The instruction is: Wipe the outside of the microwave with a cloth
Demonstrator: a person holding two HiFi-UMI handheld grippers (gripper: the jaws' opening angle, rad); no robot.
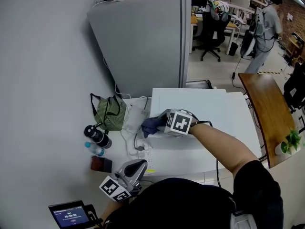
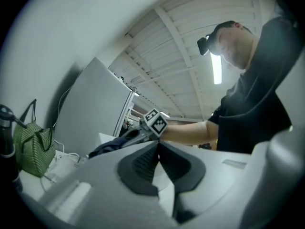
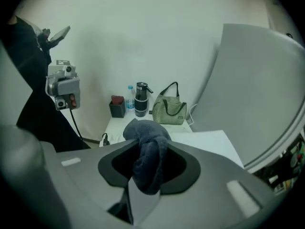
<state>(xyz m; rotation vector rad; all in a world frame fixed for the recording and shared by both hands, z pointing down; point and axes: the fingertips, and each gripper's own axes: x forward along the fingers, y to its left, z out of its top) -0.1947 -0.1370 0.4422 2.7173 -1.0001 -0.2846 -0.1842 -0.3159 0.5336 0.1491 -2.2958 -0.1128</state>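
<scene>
The white microwave (image 1: 209,113) stands on a white counter below the grey fridge, and its flat top (image 3: 205,142) also shows in the right gripper view. My right gripper (image 1: 159,123) is shut on a dark blue cloth (image 1: 151,125) at the left edge of the microwave's top. In the right gripper view the cloth (image 3: 147,151) bunches between the jaws of the right gripper (image 3: 147,175). My left gripper (image 1: 138,166) hangs low at the counter's front, apart from the microwave. Its jaws meet with nothing between them (image 2: 158,151).
A tall grey fridge (image 1: 147,37) rises behind the microwave. Left of the microwave lie a green striped bag (image 1: 110,112), white cables (image 1: 136,116), a black flask (image 1: 97,136), a water bottle (image 1: 95,149) and a dark red box (image 1: 101,164). A wooden table (image 1: 269,113) stands to the right, and a person (image 1: 267,27) stands far back.
</scene>
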